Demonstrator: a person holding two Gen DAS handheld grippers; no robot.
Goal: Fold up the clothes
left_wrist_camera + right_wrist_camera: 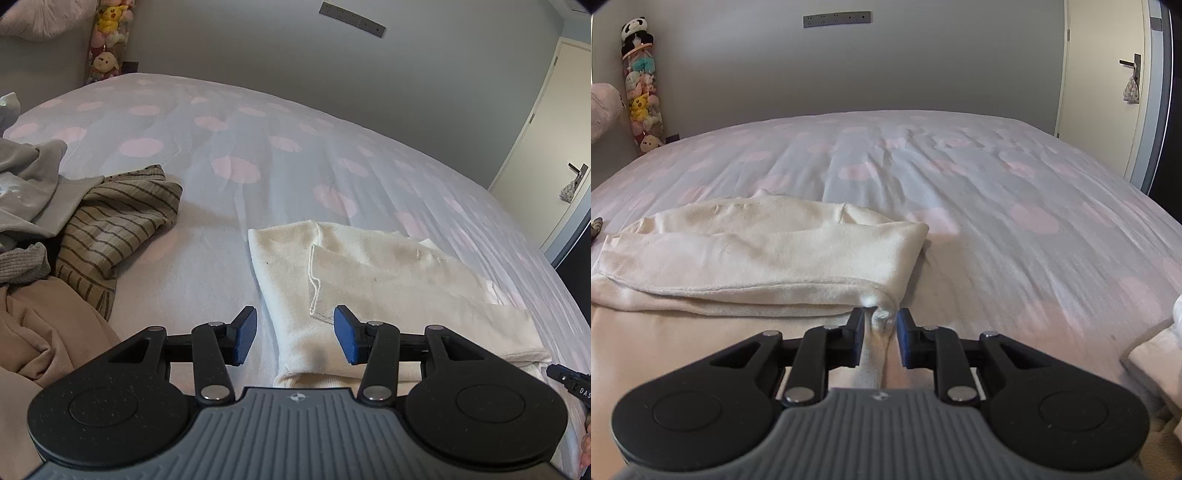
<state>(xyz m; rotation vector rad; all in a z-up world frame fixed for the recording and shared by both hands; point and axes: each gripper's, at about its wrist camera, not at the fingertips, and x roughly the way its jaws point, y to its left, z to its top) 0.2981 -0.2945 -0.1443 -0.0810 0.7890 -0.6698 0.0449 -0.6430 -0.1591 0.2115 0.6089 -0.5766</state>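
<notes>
The cream garment (388, 280) is lying partly folded on the bed (229, 122), near the front edge. The right claw (880, 325) is pinched narrow on its near right corner, a bit of cloth bunched between the fingers. The left claw (295, 339) sits wide, gripping nothing, hovering just over the garment's left end. Off to the left there's a striped shirt (110, 229) and a pile of grey clothes (29, 184)
</notes>
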